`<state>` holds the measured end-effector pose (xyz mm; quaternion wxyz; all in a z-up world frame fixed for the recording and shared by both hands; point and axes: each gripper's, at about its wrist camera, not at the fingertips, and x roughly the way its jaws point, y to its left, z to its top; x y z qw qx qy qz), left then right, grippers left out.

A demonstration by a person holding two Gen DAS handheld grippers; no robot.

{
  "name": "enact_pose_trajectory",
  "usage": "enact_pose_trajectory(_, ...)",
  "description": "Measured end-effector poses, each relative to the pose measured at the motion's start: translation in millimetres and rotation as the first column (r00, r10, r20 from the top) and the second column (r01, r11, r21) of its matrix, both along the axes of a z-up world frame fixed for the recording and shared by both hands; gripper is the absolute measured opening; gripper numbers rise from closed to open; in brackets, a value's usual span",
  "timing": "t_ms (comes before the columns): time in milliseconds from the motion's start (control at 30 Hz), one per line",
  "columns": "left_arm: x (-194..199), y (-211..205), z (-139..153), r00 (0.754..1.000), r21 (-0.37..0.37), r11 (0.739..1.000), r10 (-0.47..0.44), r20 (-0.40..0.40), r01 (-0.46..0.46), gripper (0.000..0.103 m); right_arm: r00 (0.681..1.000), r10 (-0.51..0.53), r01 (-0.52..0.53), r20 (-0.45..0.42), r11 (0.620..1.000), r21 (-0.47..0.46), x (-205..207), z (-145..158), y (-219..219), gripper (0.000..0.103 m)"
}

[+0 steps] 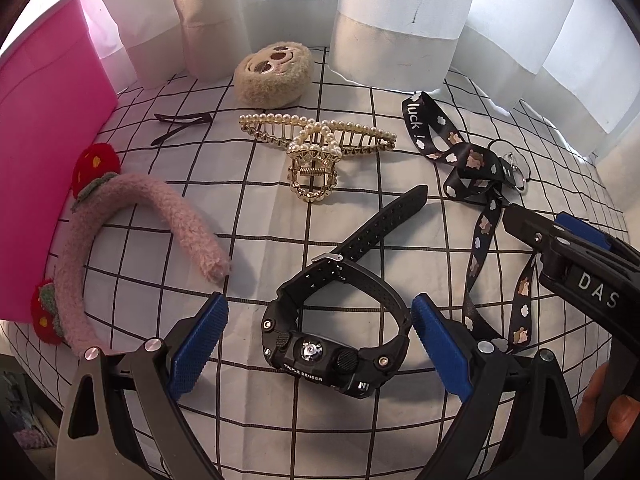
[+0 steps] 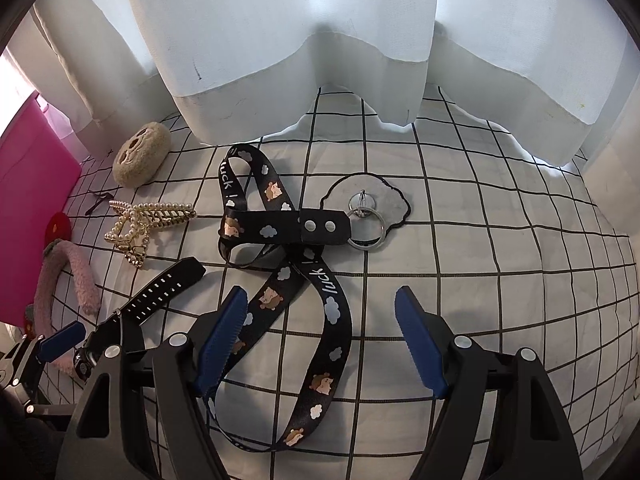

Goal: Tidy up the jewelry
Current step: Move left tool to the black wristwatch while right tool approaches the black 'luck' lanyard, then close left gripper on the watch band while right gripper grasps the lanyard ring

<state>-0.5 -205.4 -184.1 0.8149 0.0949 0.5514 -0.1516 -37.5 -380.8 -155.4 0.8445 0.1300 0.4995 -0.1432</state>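
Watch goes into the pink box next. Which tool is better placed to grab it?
Left. The left tool is open with the black watch lying between its pads, and the pink box is on its side. The right tool is open over the lanyard.

The watch [image 1: 340,336] looks like matt black plastic with small shiny metal screws; the hair claw [image 1: 316,148] is glossy gold metal set with smooth pearls; the headband [image 1: 132,240] is fuzzy pink cloth; the lanyard [image 2: 288,280] is smooth printed fabric with a polished metal ring [image 2: 366,232]
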Motion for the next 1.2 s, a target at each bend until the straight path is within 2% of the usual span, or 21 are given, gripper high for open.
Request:
enact_pose_trajectory(433, 8, -6, -19, 0.999, 0.004, 1.0, 0.015, -0.039, -0.015, 0.091, 0.997, 0.032, -0.037, -0.075, 0.997, -0.067, 45, -20, -16, 0.073)
enact_pose_trajectory(667, 15, -22, -23, 1.0, 0.031, 0.999, 0.014, -0.019, -0.014, 0.096, 0.998, 0.043, -0.047, -0.045, 0.994, -0.098, 55, -23, -18, 0.078)
enact_pose_trajectory(867, 15, -26, -25, 1.0, 0.026, 0.999, 0.023, 0.003, -0.023, 0.097, 0.999, 0.041, -0.042, -0.016, 0.993, -0.107, 51, -26, -15, 0.078)
enact_pose_trajectory(933, 11, -24, -24, 1.0, 0.024, 0.999, 0.025, 0.008, -0.026, 0.094, 0.999, 0.045, -0.046, -0.012, 0.993, -0.108, 41, -27, -11, 0.077)
enact_pose_trajectory(1000, 4, -21, -18, 0.999, 0.019, 1.0, 0.02, 0.027, -0.021, 0.078, 0.999, 0.047, -0.048, -0.006, 0.993, -0.108, 31, -29, -8, 0.077)
enact_pose_trajectory(1100, -4, -22, -14, 0.999, 0.032, 0.999, 0.005, 0.049, -0.007, 0.067, 0.999, 0.049, -0.048, 0.006, 0.992, -0.116, 20, -31, -1, 0.065)
enact_pose_trajectory(1167, -4, -20, -10, 0.999, 0.026, 1.0, 0.003, 0.045, -0.004, 0.066, 0.998, 0.056, -0.055, 0.008, 0.991, -0.121, 16, -30, 5, 0.047)
enact_pose_trajectory(1200, -4, -19, -9, 0.999, 0.023, 1.0, 0.005, 0.043, -0.006, 0.066, 0.998, 0.059, -0.058, 0.008, 0.991, -0.124, 12, -29, 7, 0.043)
